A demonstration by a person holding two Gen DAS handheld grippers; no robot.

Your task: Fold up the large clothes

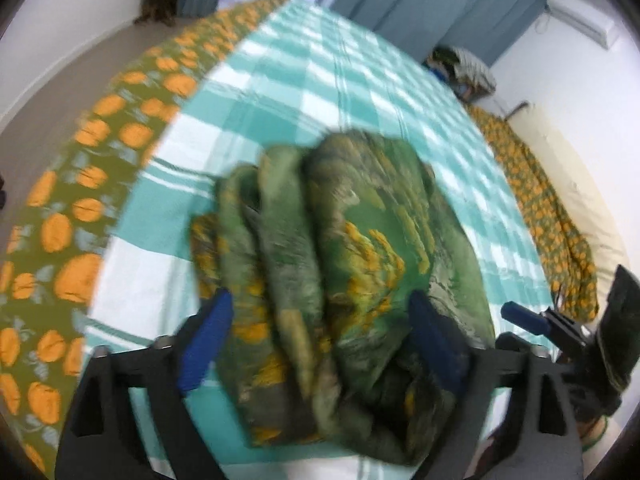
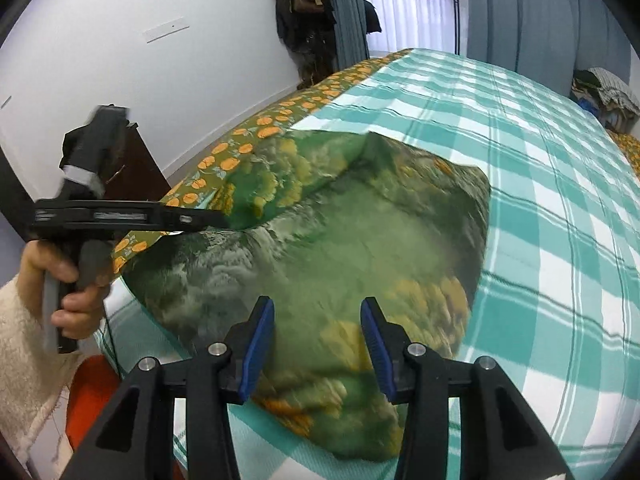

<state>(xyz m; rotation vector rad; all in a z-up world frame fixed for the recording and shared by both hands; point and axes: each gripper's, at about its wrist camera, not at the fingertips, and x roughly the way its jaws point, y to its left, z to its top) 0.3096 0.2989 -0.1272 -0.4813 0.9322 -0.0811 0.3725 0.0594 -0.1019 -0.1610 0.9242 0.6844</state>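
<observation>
A green garment with yellow floral print [image 2: 340,240] lies partly folded on the bed. In the left wrist view it shows as a bunched roll of pleats [image 1: 320,240]. My left gripper [image 1: 320,298] stands wide open around the near end of that roll, the pads not pressing it. From the right wrist view the left gripper [image 2: 218,216] sits at the garment's raised left corner, held by a hand in a cream sleeve [image 2: 24,340]. My right gripper [image 2: 317,304] hovers half open above the garment's near edge, with nothing gripped. Its blue fingertip [image 1: 520,316] shows at the right.
The bed carries a teal and white checked sheet [image 2: 540,200], with an olive cover printed with orange fruit [image 1: 80,200] along its left side and bunched at the right [image 1: 560,240]. Clothes are piled at the far right [image 2: 604,88]. Dark furniture [image 2: 140,176] stands by the wall.
</observation>
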